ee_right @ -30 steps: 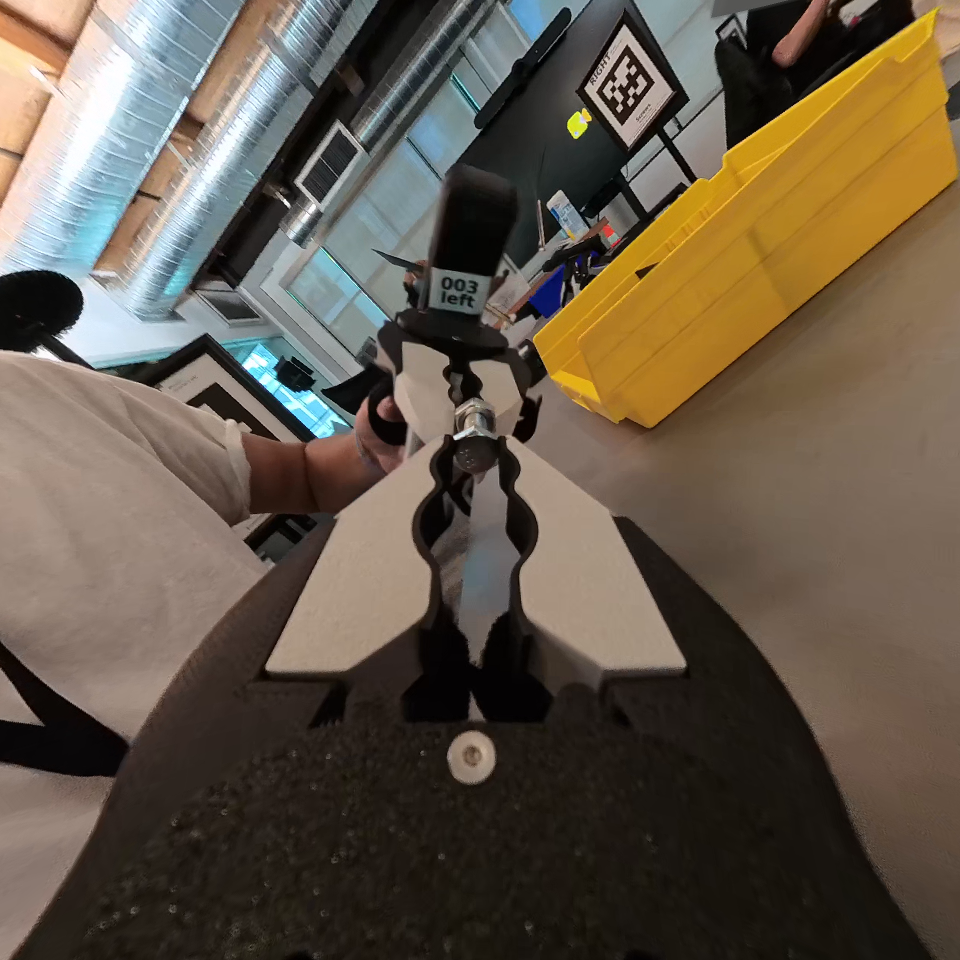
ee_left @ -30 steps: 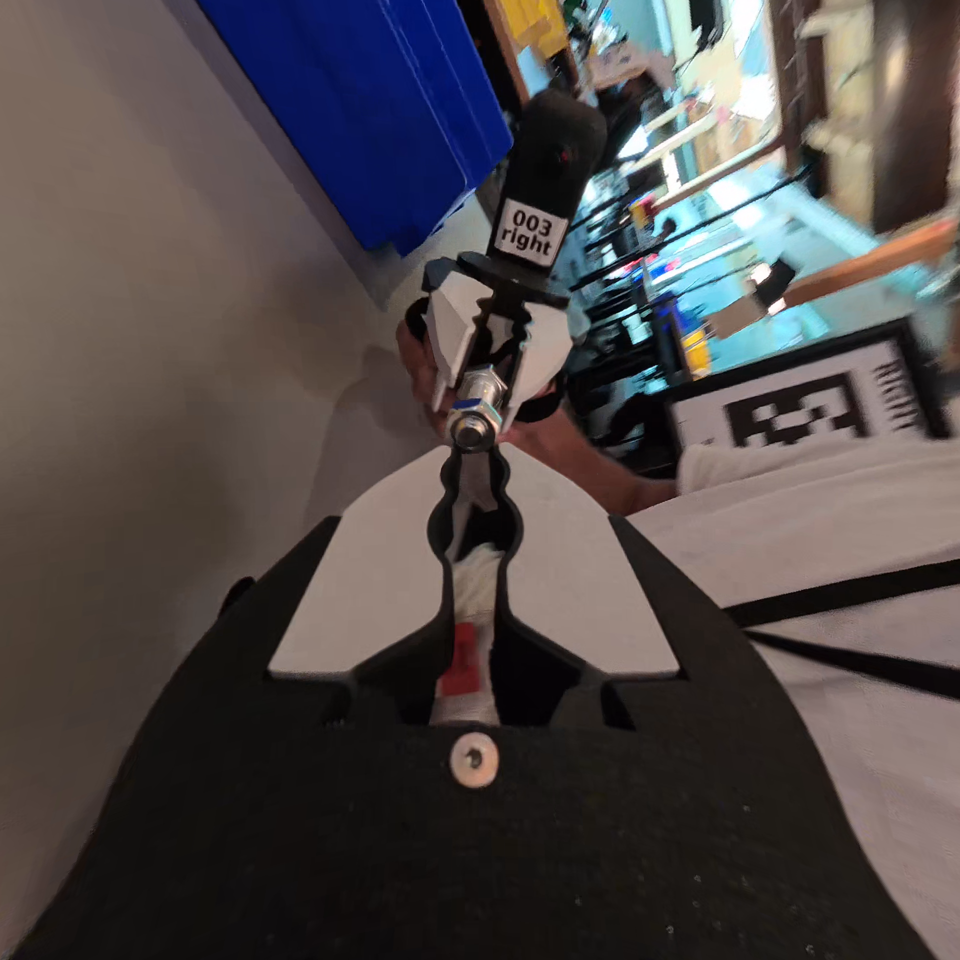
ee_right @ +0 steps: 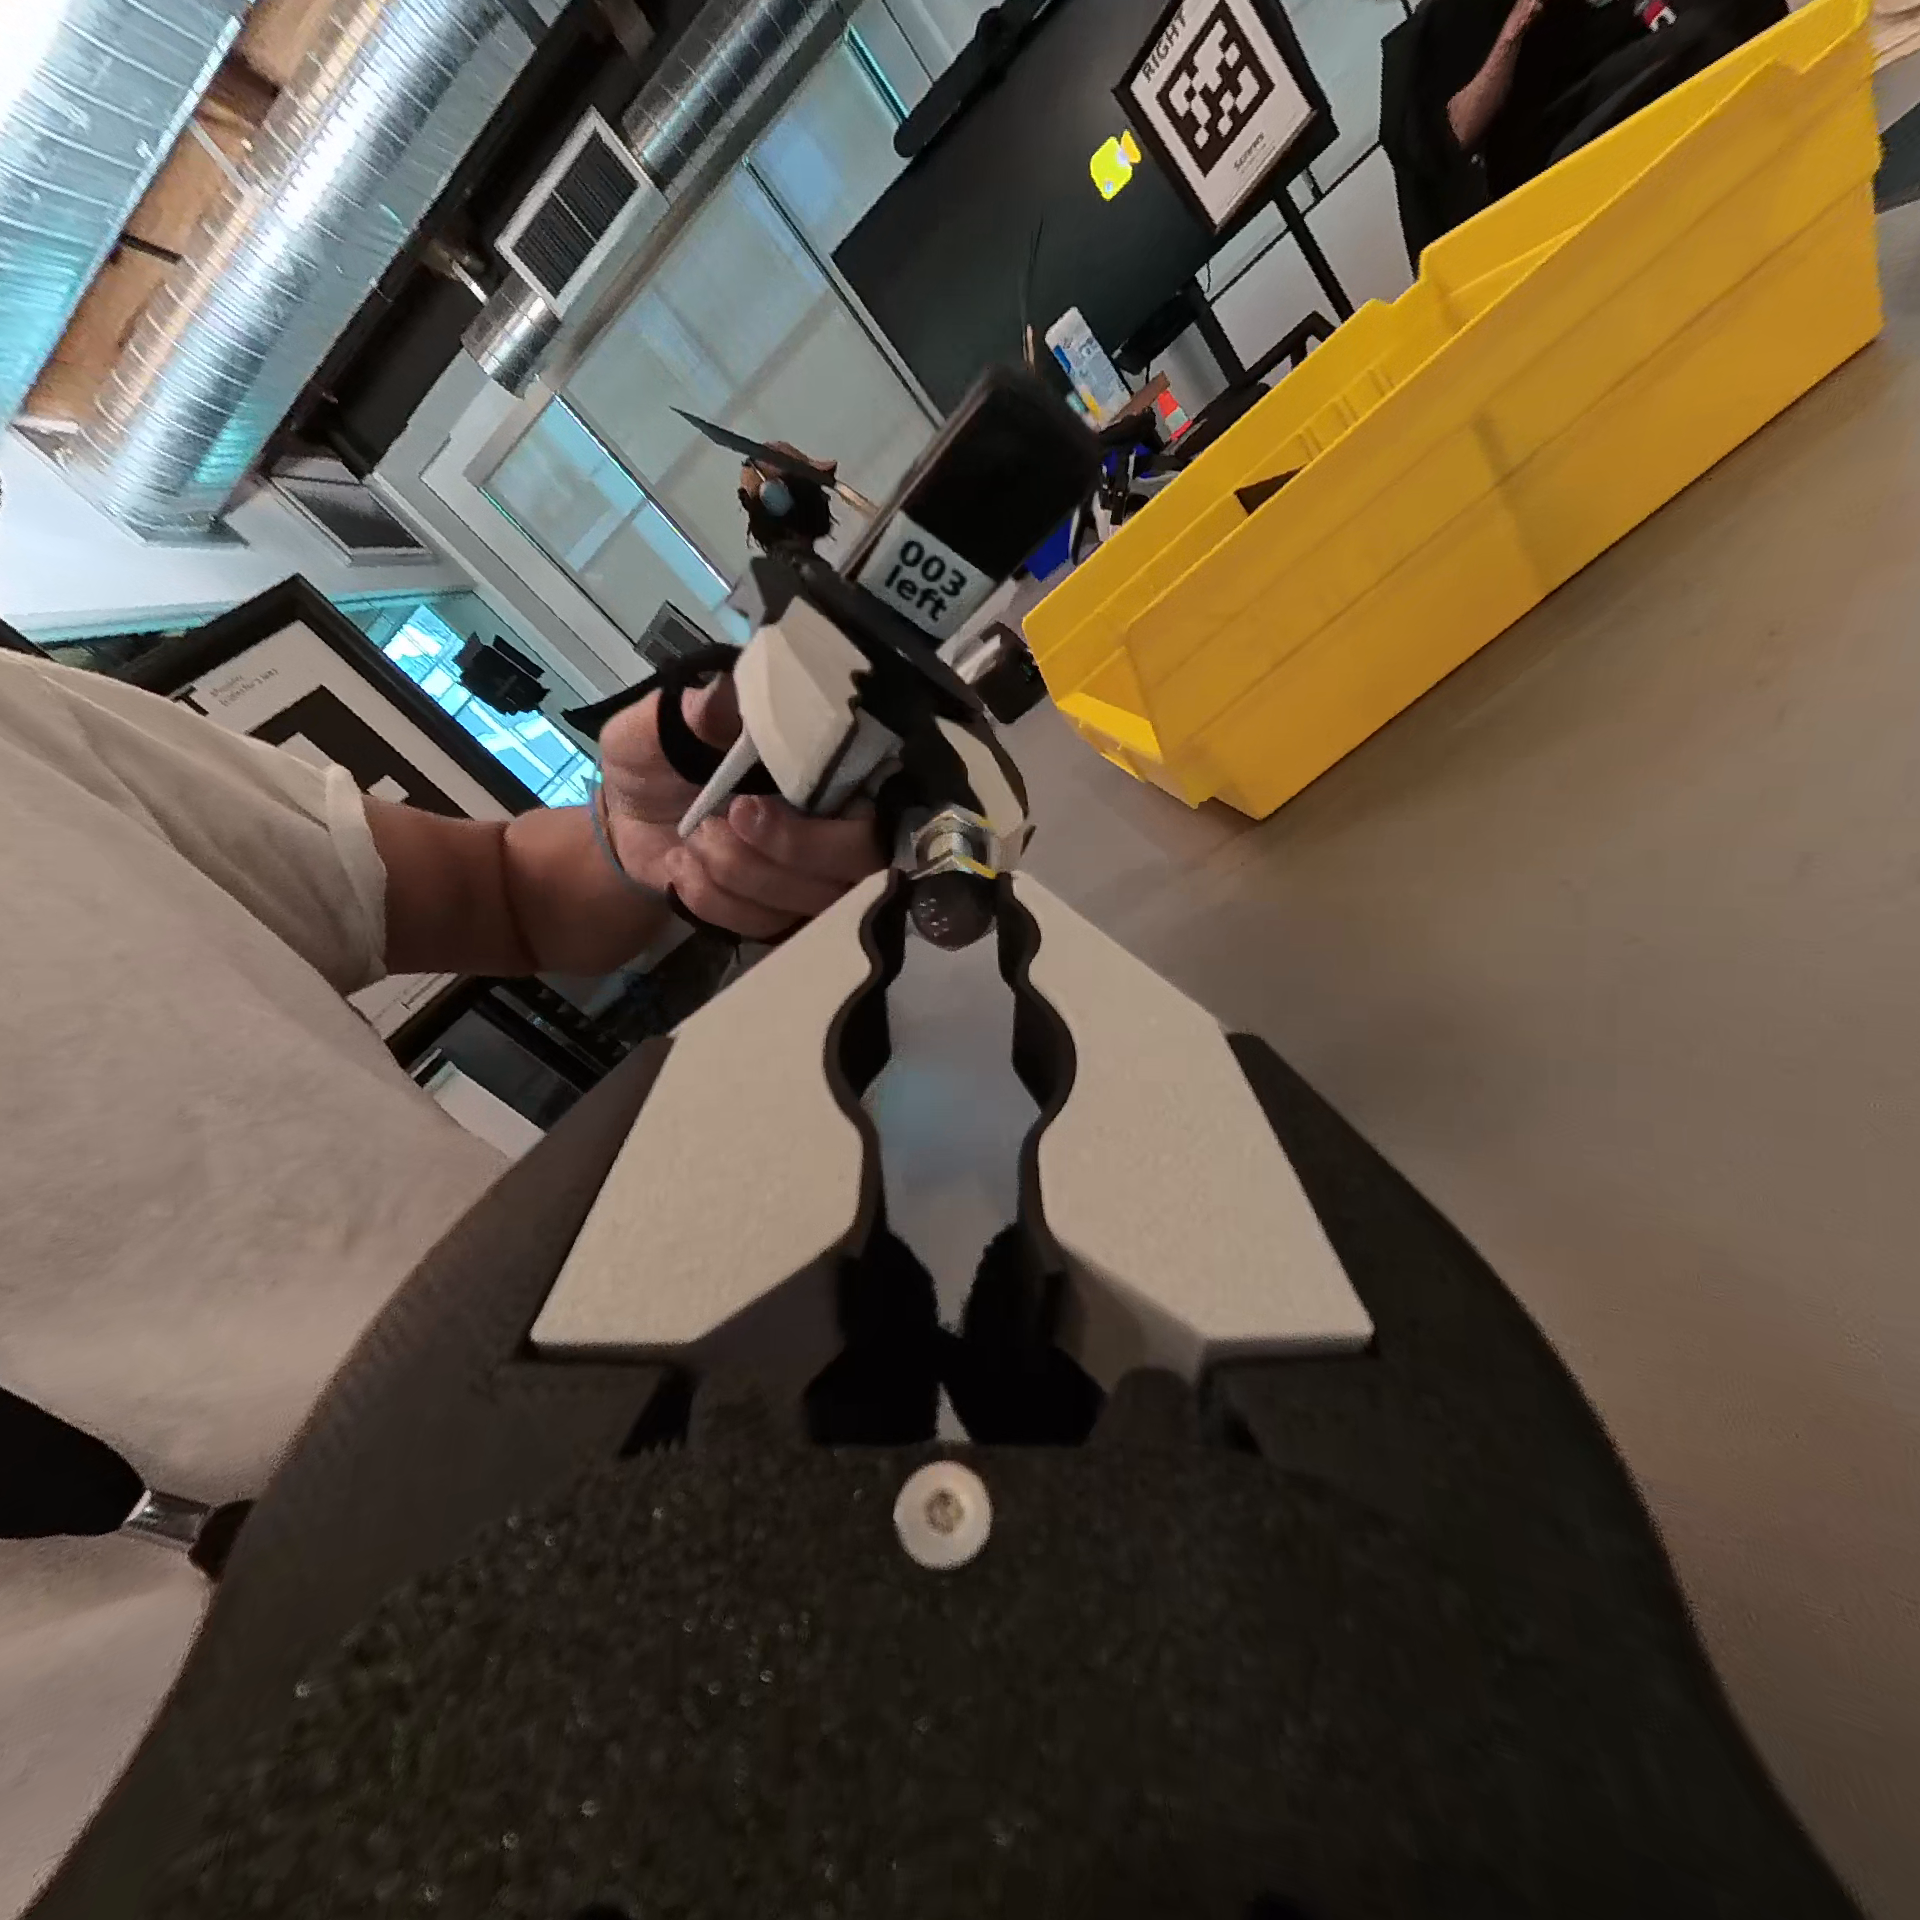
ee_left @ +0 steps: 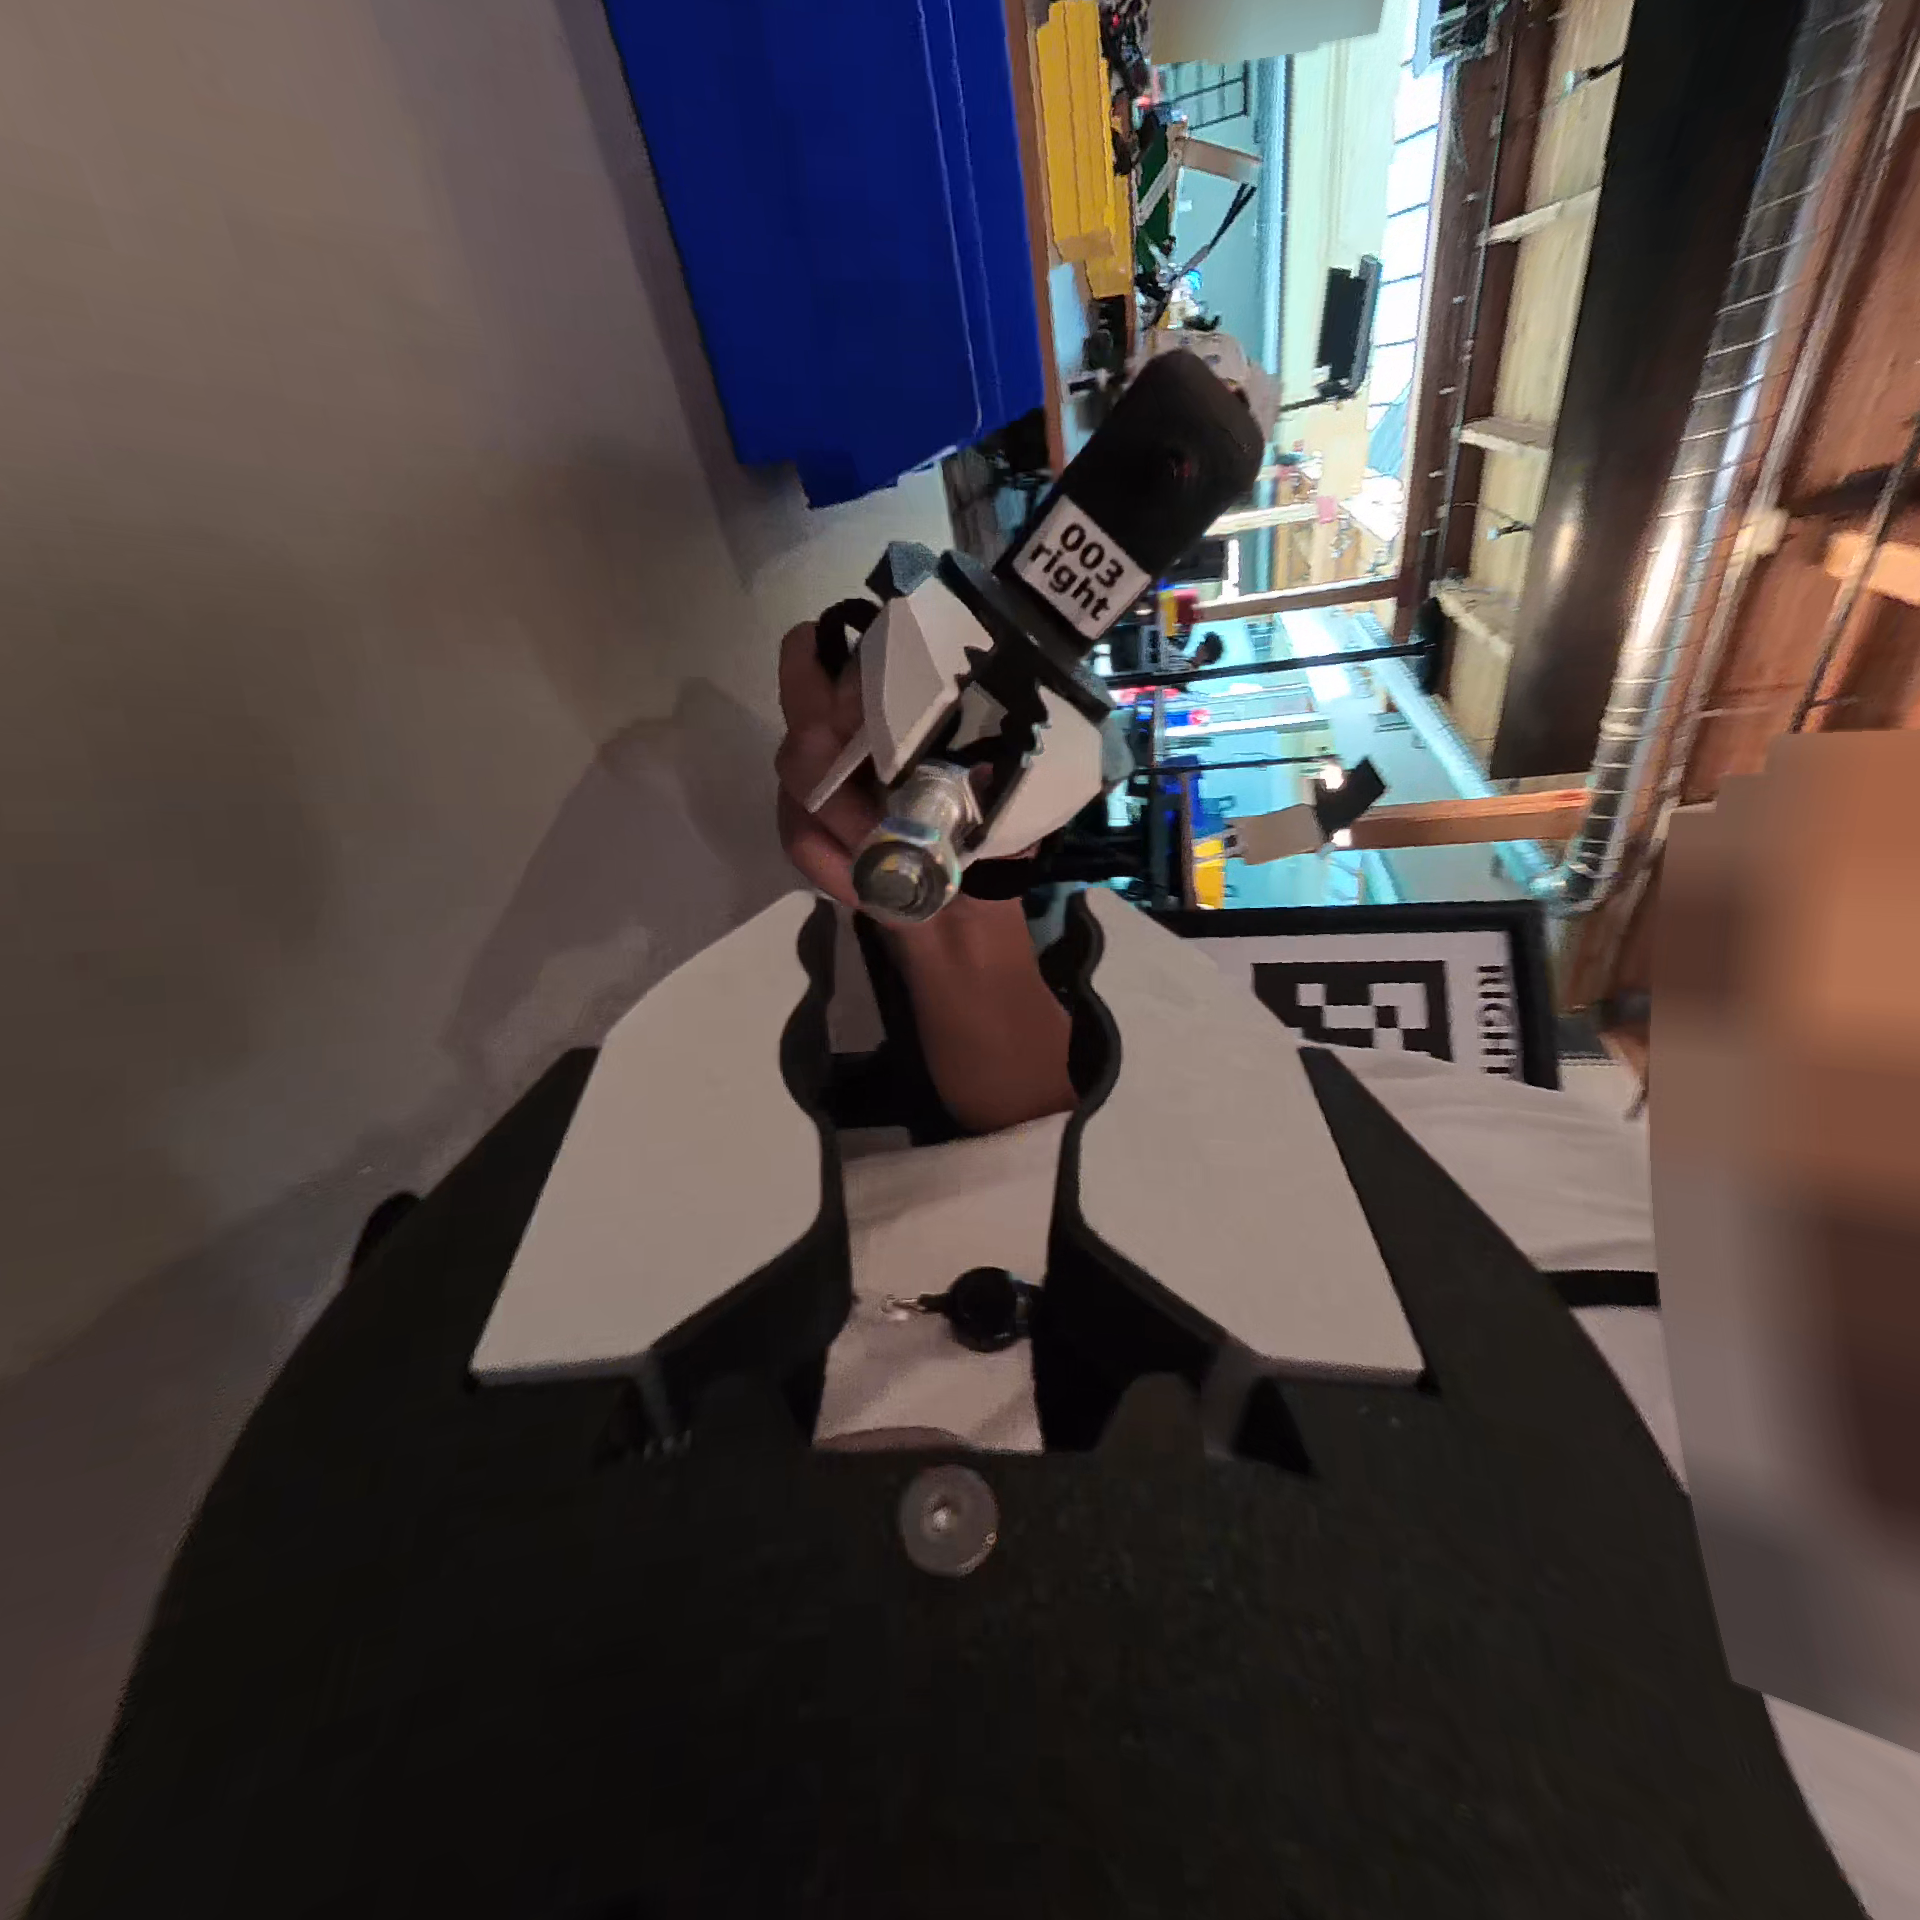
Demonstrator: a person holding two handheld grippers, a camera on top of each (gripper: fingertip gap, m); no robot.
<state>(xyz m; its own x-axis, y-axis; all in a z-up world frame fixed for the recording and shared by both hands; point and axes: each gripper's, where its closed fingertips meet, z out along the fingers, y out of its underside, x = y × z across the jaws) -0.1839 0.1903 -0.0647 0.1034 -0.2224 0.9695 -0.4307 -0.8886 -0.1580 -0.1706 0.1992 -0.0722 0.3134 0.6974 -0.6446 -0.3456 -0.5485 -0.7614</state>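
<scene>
Clearly, right tongs [ee_left: 940, 821] grip silvery nutted bolt [ee_left: 906, 868].

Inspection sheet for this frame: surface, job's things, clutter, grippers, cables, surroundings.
Surface: grey tabletop, bare where visible.
Job's things: metal bolt with a nut, held off the table.
Clutter: yellow bin and blue bin on the table.
Grippers: right gripper shut on the bolt; left gripper open, its tips at the nut end, contact unclear.
Cables: nothing seen.
Surroundings: person in a white shirt, black-and-white marker board, ceiling ducts.
</scene>
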